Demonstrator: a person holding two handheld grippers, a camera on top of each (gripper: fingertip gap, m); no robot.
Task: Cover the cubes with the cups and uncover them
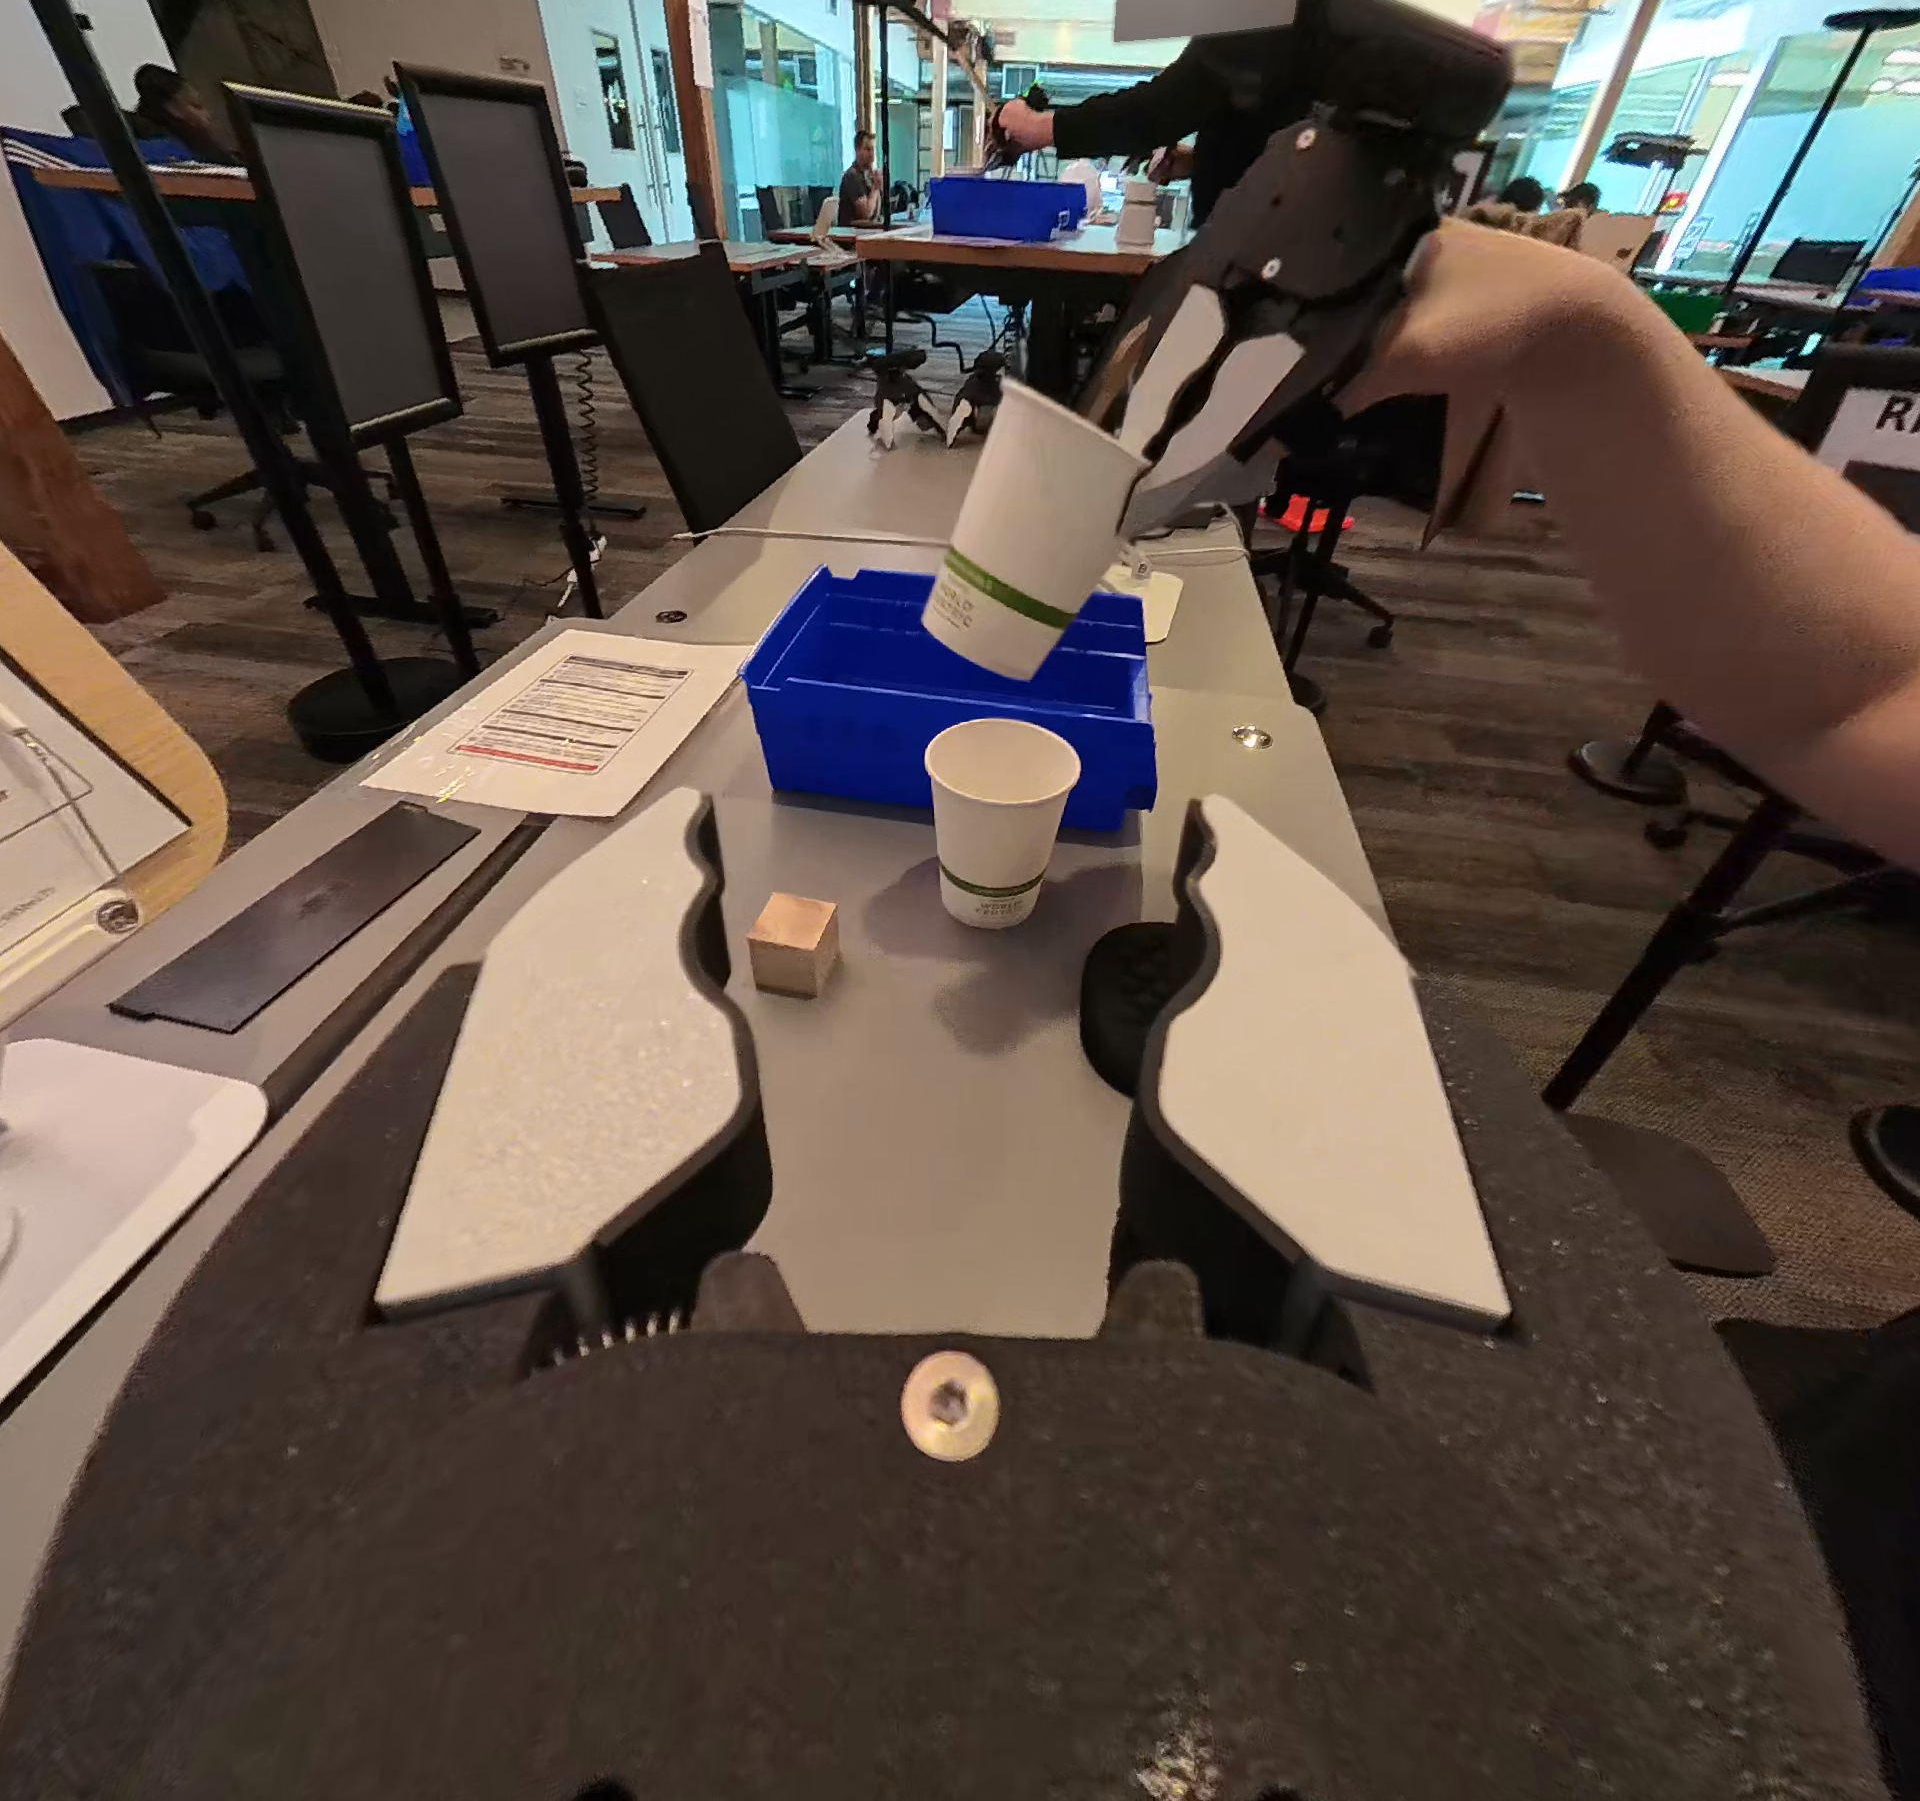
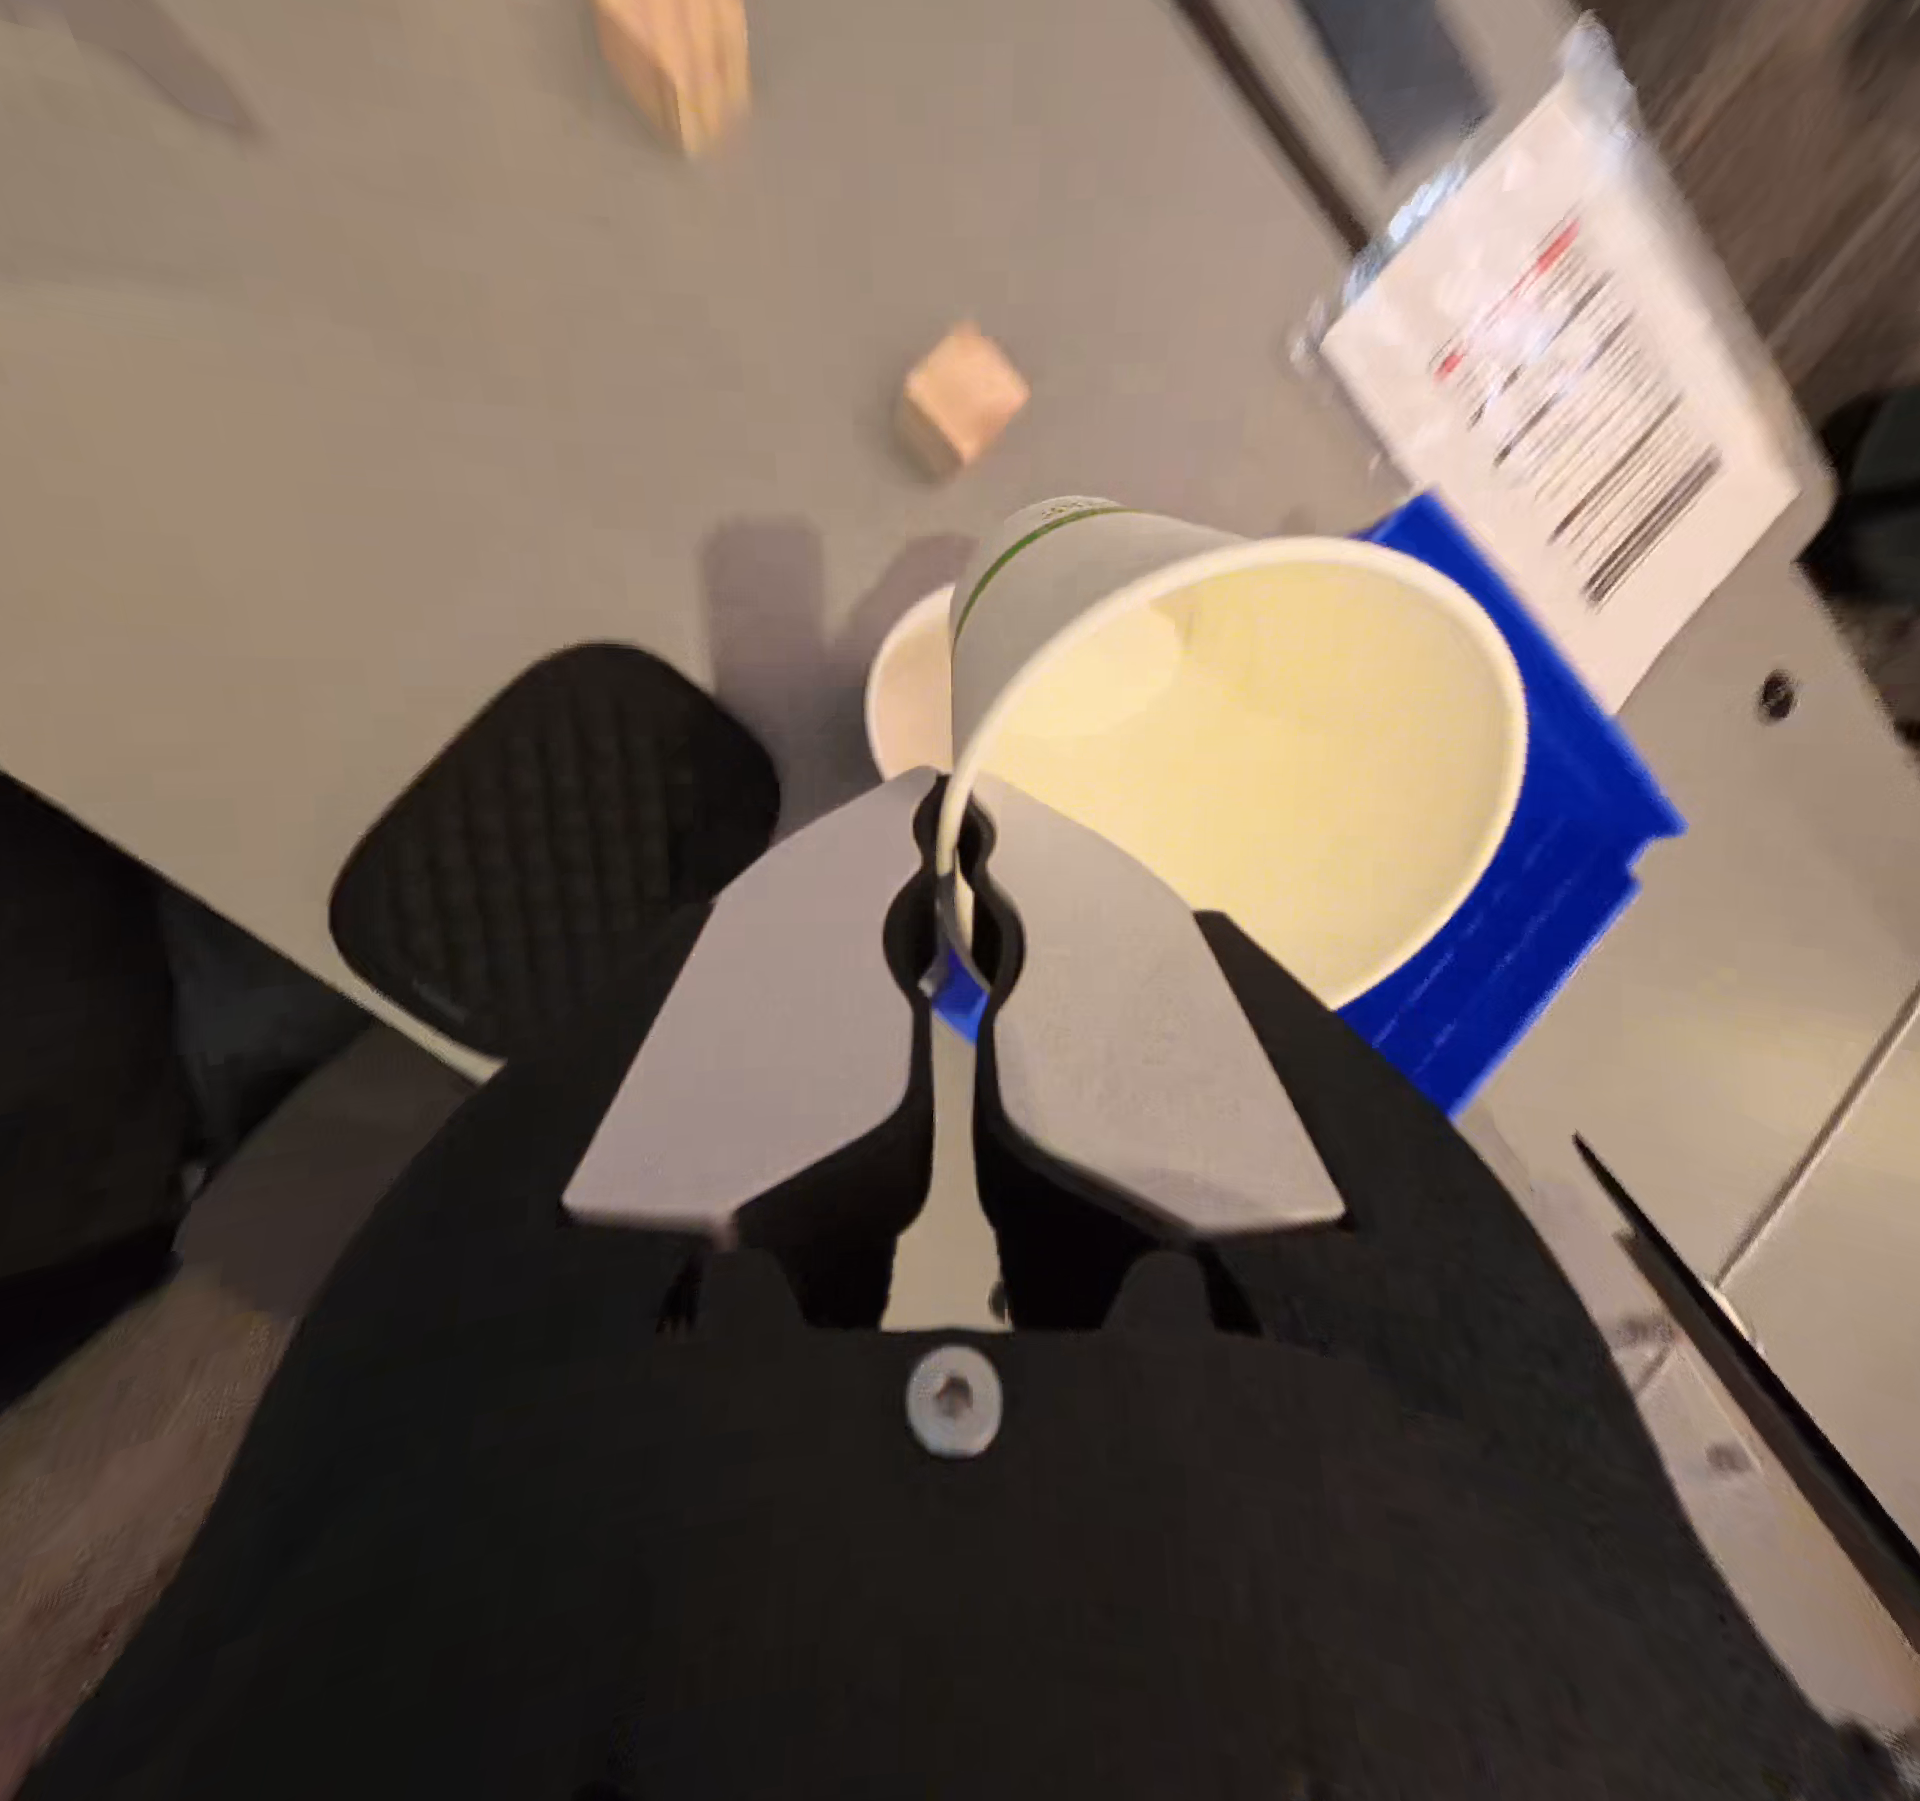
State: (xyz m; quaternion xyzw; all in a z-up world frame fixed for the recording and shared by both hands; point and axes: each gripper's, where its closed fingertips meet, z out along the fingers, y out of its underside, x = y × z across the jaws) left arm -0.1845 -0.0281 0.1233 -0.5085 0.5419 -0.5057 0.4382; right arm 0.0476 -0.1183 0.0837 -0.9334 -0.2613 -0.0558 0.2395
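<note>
My left gripper [image 1: 951, 811] is open and empty, low over the grey table [image 1: 935, 1180]. A wooden cube [image 1: 793, 943] sits uncovered between its fingers, nearer the left one. A white paper cup [image 1: 1000, 816] stands upright, mouth up, just beyond the cube. My right gripper [image 1: 1174, 463] is shut on the rim of a second paper cup [image 1: 1029, 536] and holds it tilted in the air above a blue bin [image 1: 883, 743]. In the right wrist view the right gripper [image 2: 951, 816] pinches the held cup [image 2: 1236, 764] above the standing cup [image 2: 909, 691]. Two bare cubes [image 2: 961, 401] [image 2: 675, 26] lie beyond.
The blue bin [image 2: 1558, 868] stands behind the cups. A printed sheet [image 1: 561, 712] lies left of it. A black textured pad [image 1: 1132, 1003] lies by my left gripper's right finger. A flat black strip [image 1: 301, 910] lies at the left. Chairs and stands surround the table.
</note>
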